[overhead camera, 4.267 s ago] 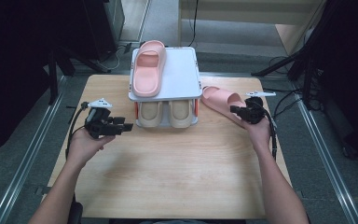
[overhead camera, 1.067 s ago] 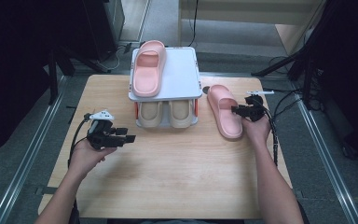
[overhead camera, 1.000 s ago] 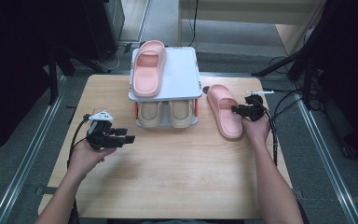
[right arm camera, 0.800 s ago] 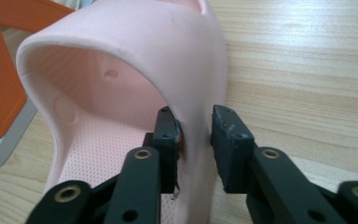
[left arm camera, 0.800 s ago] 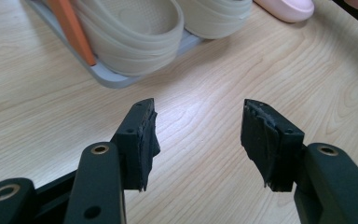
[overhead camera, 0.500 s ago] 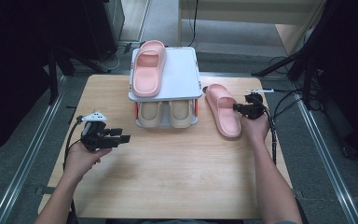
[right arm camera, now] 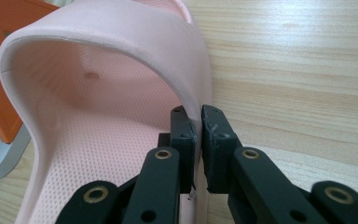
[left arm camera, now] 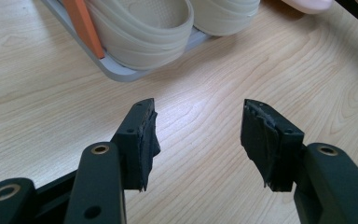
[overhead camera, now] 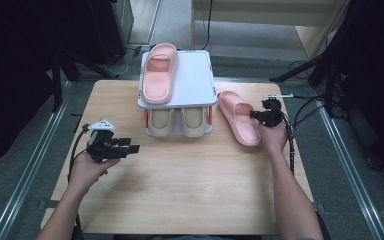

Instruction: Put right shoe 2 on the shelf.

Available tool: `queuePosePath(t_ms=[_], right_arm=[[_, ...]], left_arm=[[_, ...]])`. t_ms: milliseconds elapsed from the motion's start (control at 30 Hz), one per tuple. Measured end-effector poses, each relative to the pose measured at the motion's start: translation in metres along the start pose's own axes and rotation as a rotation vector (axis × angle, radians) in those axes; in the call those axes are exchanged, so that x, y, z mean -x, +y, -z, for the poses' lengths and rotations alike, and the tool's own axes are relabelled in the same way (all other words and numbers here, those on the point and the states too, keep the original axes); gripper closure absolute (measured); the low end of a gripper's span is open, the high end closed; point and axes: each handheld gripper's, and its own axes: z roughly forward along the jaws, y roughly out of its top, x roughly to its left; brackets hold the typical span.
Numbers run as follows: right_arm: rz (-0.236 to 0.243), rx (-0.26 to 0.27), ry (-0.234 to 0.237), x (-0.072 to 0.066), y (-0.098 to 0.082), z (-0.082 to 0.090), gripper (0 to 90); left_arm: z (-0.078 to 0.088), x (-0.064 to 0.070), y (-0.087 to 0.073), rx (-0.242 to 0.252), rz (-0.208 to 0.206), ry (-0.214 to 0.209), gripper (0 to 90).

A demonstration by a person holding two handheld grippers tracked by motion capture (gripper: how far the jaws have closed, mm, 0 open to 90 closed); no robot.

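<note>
The pink slipper (overhead camera: 239, 118) lies sole-down on the desk (overhead camera: 190, 195), just right of the shoe rack (overhead camera: 179, 95), its toe end pointing away from the person and slightly left. The right gripper (overhead camera: 258, 114) has it by the outer edge: in the right gripper view the two black jaws have just been closing and now stand almost together, with the thin wall of the slipper (right arm camera: 121, 70) where the strap meets the sole pinched between the pads. The right hand (overhead camera: 273, 135) sits behind the gripper at the slipper's right side, and its cable trails back along the forearm.

A second pink slipper (overhead camera: 159, 73) rests on the rack's grey top shelf, at its left half — toe toward the far side. Below it, on the lower level, a pair of beige slippers (overhead camera: 180, 121) stands side by side between the rack's orange posts (left arm camera: 84, 23).

The left gripper (overhead camera: 125, 149) is well apart from all this, held over bare wood at the desk's left side and pointing right. Its jaws stand wide with nothing between them — the left gripper view looks past them to the desk's wood grain and the near end of the beige pair (left arm camera: 144, 28).
</note>
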Motion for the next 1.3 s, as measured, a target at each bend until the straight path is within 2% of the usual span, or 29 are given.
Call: queuePosePath(t_ms=[167, 400, 533, 667, 767, 833, 1100, 1300], right_arm=[[0.009, 0.007, 0.0, -0.001, 0.002, 0.003, 85.8], [0.002, -0.014, -0.002, -0.007, 0.006, 0.009, 85.8], [0.016, -0.031, -0.02, -0.01, 0.011, 0.014, 85.7], [-0.003, -0.031, -0.023, -0.012, 0.017, 0.021, 85.5], [-0.007, -0.003, -0.023, -0.012, 0.022, 0.029, 85.4], [-0.014, -0.016, -0.023, -0.013, 0.027, 0.034, 85.4], [0.025, -0.008, -0.053, -0.026, 0.05, 0.048, 85.2], [0.047, -0.019, -0.067, -0.037, 0.07, 0.055, 85.1]], left_arm=[[-0.002, 0.0, 0.001, -0.007, -0.002, -0.001, 45.5], [-0.002, 0.001, 0.001, -0.008, -0.009, -0.003, 45.3], [-0.001, 0.0, 0.001, -0.004, 0.007, -0.006, 44.5], [-0.003, 0.002, 0.002, -0.006, 0.003, -0.004, 44.2], [-0.004, 0.003, 0.003, -0.006, 0.002, -0.007, 44.1], [-0.005, 0.003, 0.003, -0.01, 0.001, -0.007, 44.1], [-0.008, 0.003, 0.004, -0.023, 0.0, -0.011, 43.8], [-0.008, 0.001, 0.005, -0.022, 0.021, -0.023, 42.0]])
